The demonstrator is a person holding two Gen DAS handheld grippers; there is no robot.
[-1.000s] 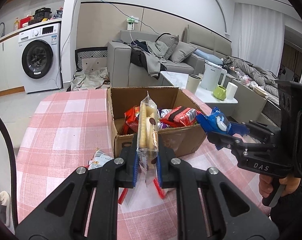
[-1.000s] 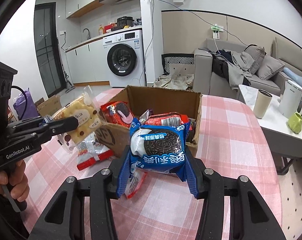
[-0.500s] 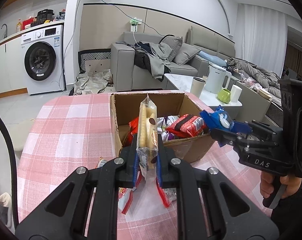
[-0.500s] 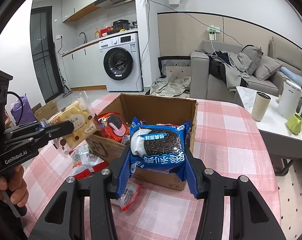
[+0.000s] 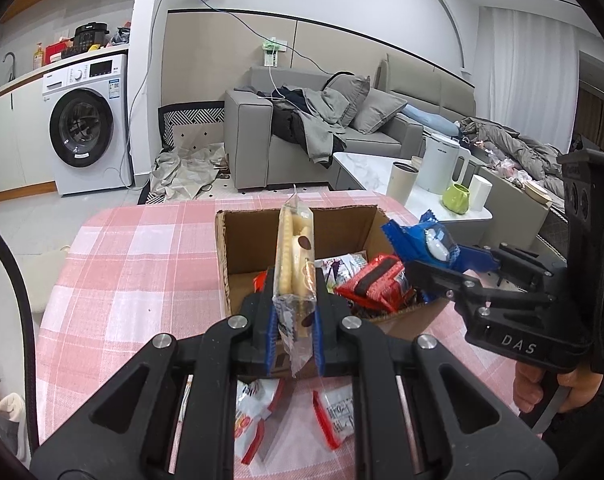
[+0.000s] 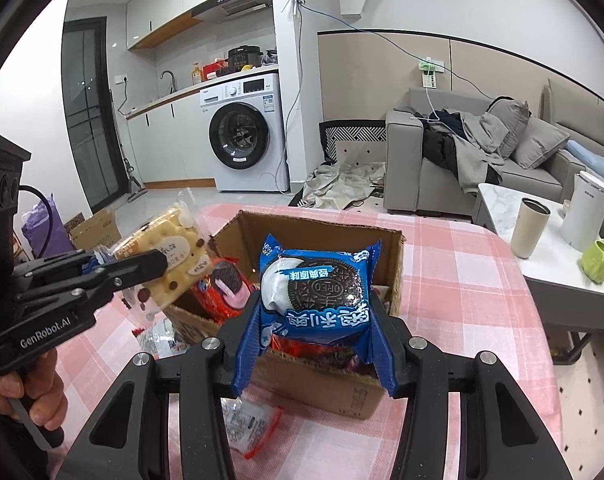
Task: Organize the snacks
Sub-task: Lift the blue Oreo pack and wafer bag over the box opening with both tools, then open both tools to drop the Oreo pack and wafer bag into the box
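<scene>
Pink checked table (image 5: 141, 264) carries the box (image 6: 394, 252), its open top just ahead of and below both grippers: left gripper (image 5: 293, 320) clamps an upright cracker pack (image 5: 295, 256), right gripper (image 6: 314, 344) clamps an Oreo pack (image 6: 318, 288).

This is a home, an open living room running into a kitchen corner. A grey sofa (image 5: 302, 140) heaped with clothes and cushions lines the wall, with a kettle (image 5: 442, 168) and mug (image 5: 456, 199) on a low marble table (image 5: 366, 160). A washer (image 6: 245, 136) sits under a counter beside a sink tap (image 6: 169, 78), a hood (image 6: 231, 6) overhead. A pink checked tablecloth (image 5: 141, 264) covers the dining table.
</scene>
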